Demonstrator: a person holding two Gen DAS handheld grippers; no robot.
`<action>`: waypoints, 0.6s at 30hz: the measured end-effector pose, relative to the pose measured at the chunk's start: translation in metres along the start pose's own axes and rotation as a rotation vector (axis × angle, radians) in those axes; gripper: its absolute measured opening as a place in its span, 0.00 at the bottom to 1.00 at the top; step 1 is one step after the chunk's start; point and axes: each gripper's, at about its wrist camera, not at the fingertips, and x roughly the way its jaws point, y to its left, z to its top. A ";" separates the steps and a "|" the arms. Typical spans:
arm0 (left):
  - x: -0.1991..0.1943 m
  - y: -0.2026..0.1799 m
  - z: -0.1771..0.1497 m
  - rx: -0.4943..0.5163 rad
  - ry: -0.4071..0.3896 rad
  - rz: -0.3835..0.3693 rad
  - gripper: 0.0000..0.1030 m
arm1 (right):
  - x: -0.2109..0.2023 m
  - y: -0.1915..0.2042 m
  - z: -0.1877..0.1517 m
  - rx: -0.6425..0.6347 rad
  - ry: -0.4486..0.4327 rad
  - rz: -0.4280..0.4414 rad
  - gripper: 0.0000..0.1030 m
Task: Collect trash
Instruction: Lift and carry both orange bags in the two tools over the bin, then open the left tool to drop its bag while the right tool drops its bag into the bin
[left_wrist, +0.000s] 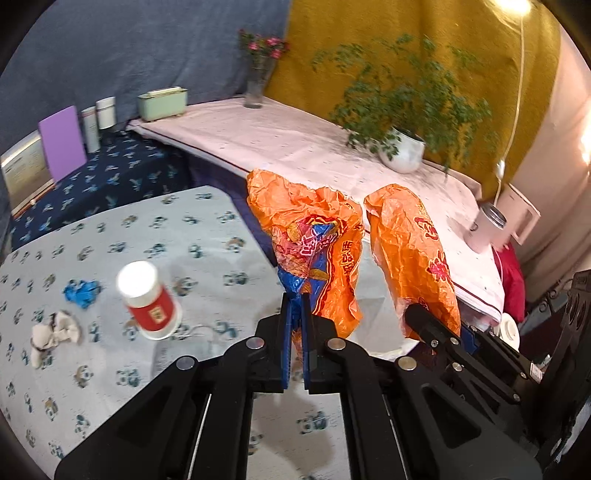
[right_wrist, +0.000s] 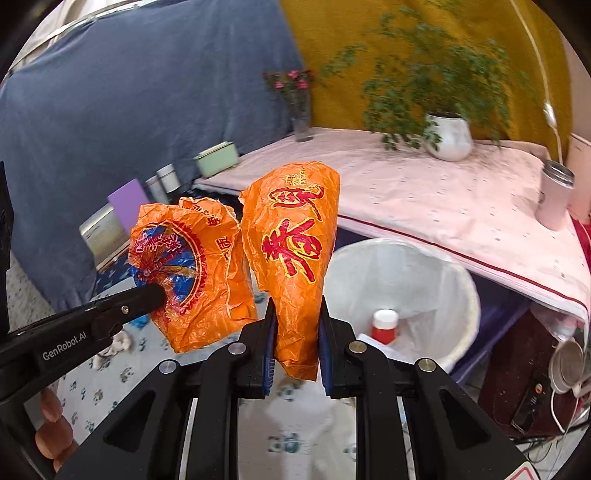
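1. The left claw (left_wrist: 295, 321) is fully closed and pinches the blue and orange end of a crumpled orange plastic bag (left_wrist: 314, 236), held up in the air.
2. The right claw (right_wrist: 295, 332) is narrow, and its jaws press on both sides of a second orange piece (right_wrist: 295, 251) with red characters. I cannot tell if the two pieces are one bag or two separate ones.
3. Just beyond the right claw, on its right, stands a white bin (right_wrist: 454, 280) with a white liner. The second piece is near its rim but, in my judgement, not yet over the opening.
4. Inside the bin already lies a small red bottle with a white cap (right_wrist: 384, 325) and some white paper, so a part of the trash seems collected.
5. On the bench with the panda cloth (left_wrist: 207, 229) more things wait: a white jar with a red label (left_wrist: 151, 299), a blue crumpled scrap (left_wrist: 82, 291) and a beige crumpled tissue (left_wrist: 55, 332).
6. In my judgement the task is about halfway: the orange plastic must go in the bin, then the three things on the bench.
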 end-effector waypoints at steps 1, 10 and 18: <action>0.005 -0.008 0.001 0.011 0.008 -0.009 0.04 | 0.000 -0.007 0.001 0.010 0.000 -0.008 0.18; 0.052 -0.061 0.003 0.080 0.064 -0.060 0.04 | 0.006 -0.069 -0.008 0.093 0.014 -0.068 0.18; 0.091 -0.077 0.007 0.063 0.106 -0.098 0.05 | 0.024 -0.104 -0.012 0.149 0.046 -0.092 0.18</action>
